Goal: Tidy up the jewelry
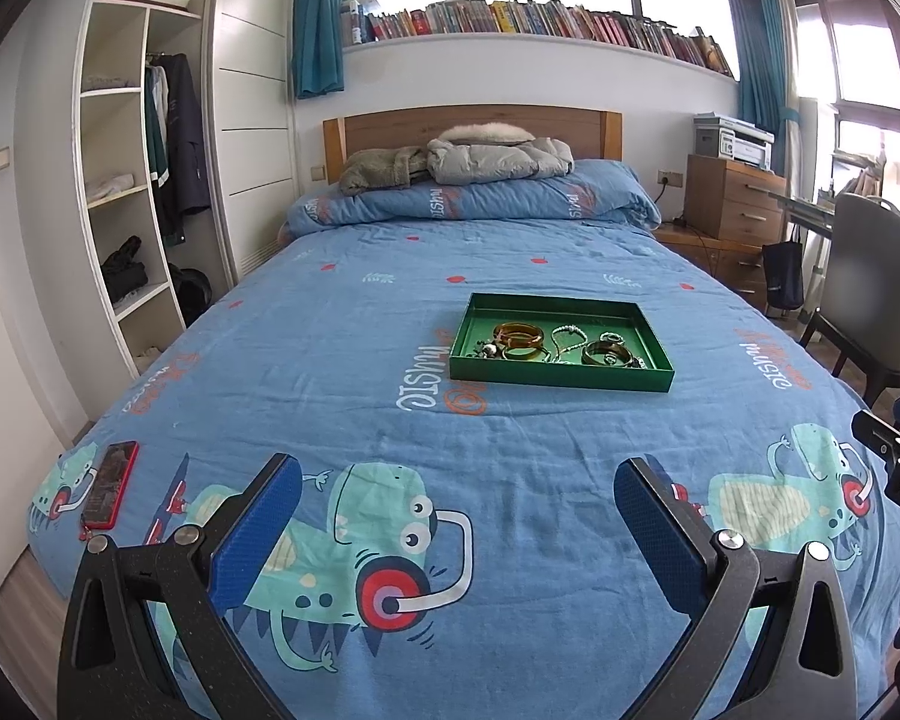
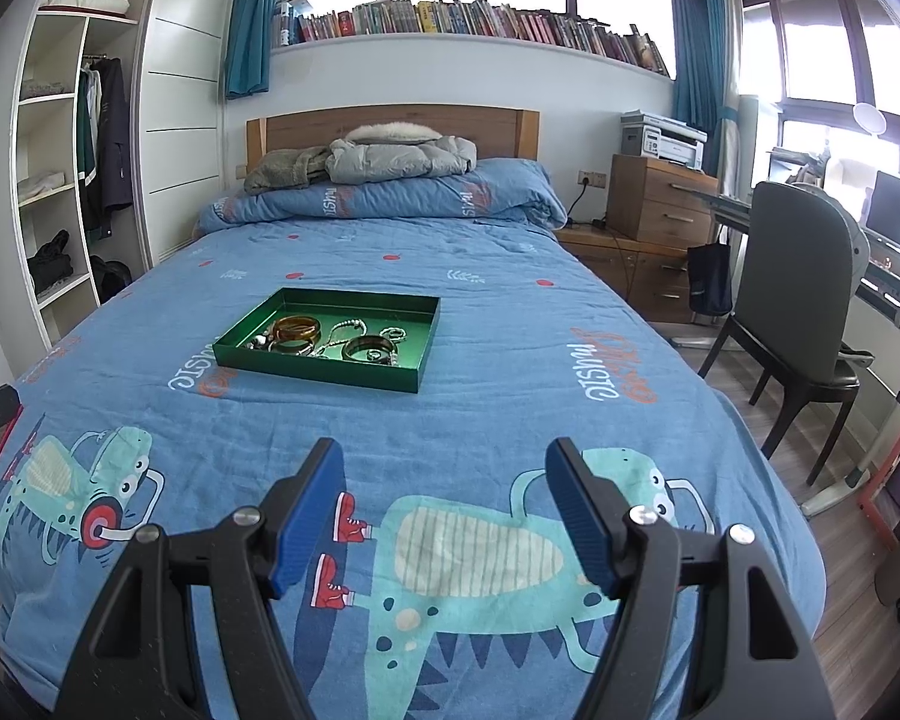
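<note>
A shallow green tray (image 1: 480, 369) lies in the middle of the blue bedspread; it also shows in the right wrist view (image 2: 330, 376). Inside it lie amber bangles (image 1: 519, 333) (image 2: 297, 327), a dark bangle (image 1: 603, 353) (image 2: 363, 348), a beaded chain (image 1: 567, 333) (image 2: 345, 327) and small pieces. My left gripper (image 1: 456, 471) is open and empty, hovering over the bed's near end, well short of the tray. My right gripper (image 2: 444, 459) is open and empty, also short of the tray and to its right.
A red phone (image 1: 111, 483) lies on the bed's near left corner. Folded duvet and jackets (image 1: 480, 159) sit at the headboard. A wardrobe (image 1: 126, 180) stands left. A chair (image 2: 810, 312), drawers with printer (image 2: 660, 192) and desk stand right.
</note>
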### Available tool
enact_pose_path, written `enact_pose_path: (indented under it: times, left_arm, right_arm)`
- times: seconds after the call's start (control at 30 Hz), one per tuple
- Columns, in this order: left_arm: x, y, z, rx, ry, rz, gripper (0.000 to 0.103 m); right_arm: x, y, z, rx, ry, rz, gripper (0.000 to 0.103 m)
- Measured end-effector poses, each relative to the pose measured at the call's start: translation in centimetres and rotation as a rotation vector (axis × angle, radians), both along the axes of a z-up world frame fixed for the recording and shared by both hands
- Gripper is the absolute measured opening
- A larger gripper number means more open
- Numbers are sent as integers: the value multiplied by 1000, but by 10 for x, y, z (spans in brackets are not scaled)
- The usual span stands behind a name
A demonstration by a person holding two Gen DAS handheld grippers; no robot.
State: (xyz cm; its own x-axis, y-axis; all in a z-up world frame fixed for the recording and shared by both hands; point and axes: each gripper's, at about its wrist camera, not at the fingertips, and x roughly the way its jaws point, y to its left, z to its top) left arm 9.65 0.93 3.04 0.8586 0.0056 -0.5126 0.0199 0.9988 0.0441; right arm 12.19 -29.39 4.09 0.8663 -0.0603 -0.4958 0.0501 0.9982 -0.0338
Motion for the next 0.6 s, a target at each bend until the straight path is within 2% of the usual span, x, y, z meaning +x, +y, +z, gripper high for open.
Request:
enact_pose_path:
  times: [0.6]
  left_arm:
    - [-2,-3,-1,-1,3,0,102]
  right_arm:
    - [0,0,0,1,0,0,69]
